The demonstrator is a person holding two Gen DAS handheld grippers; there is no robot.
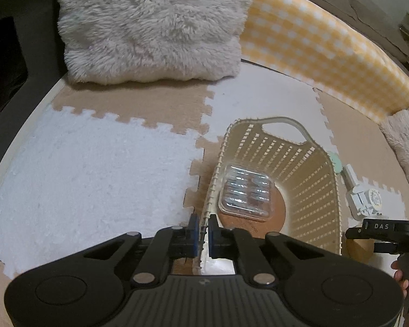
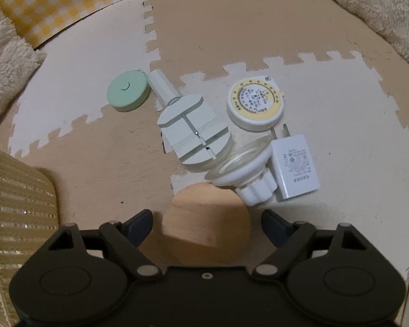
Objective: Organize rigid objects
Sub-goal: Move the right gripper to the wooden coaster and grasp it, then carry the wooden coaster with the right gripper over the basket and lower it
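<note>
Pinching the basket (image 1: 308, 163) rim with my left hand-held gripper (image 1: 201, 234), I hold the right hand-held gripper (image 2: 205, 226) wide around the wooden disc (image 2: 204, 218) between its fingers, which could slip if the pads close off-centre.

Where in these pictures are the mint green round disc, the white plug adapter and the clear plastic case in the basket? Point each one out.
Mint green round disc (image 2: 128, 90), right wrist view, centre of its top face.
White plug adapter (image 2: 295, 167), right wrist view, its labelled flat face.
Clear plastic case (image 1: 245, 190), left wrist view, middle of its lid.

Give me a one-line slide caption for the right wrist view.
Open right gripper poised over a wooden disc, beside a suction hook, charger and mint disc.
</note>
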